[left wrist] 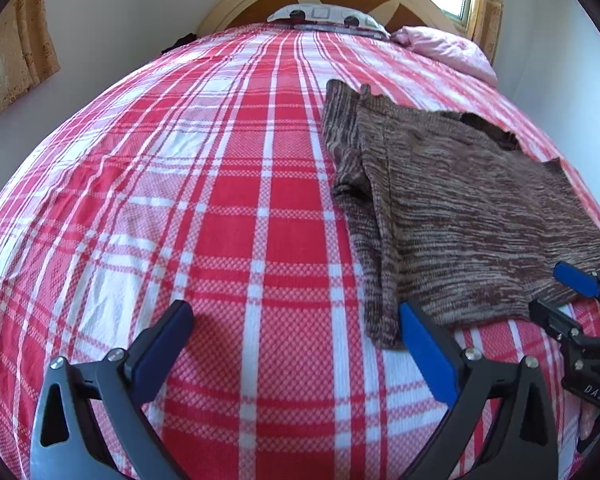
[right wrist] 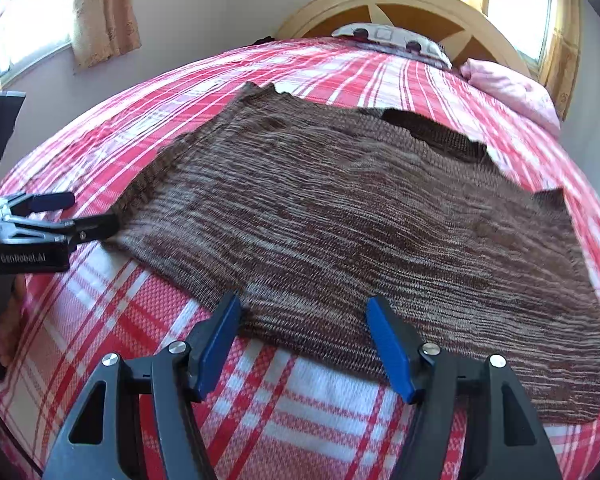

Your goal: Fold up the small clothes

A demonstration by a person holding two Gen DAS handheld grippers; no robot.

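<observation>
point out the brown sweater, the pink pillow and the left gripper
brown sweater (right wrist: 340, 220), right wrist view, middle of its body
pink pillow (right wrist: 512, 88), right wrist view, its top face
left gripper (left wrist: 296, 334), left wrist view, midway between its open fingertips

Sweater (right wrist: 360, 232) flat on bedspread (left wrist: 220, 200), pillows (left wrist: 328, 16) behind, left claw (left wrist: 296, 320) beside its left edge

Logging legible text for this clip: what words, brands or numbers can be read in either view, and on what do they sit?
"GenRobot.AI": white print on the black body of the left gripper, seen in the right wrist view.
"DAS": partial white lettering on the black body of the right gripper, cut off in the left wrist view.
Nothing else is legible.
</observation>
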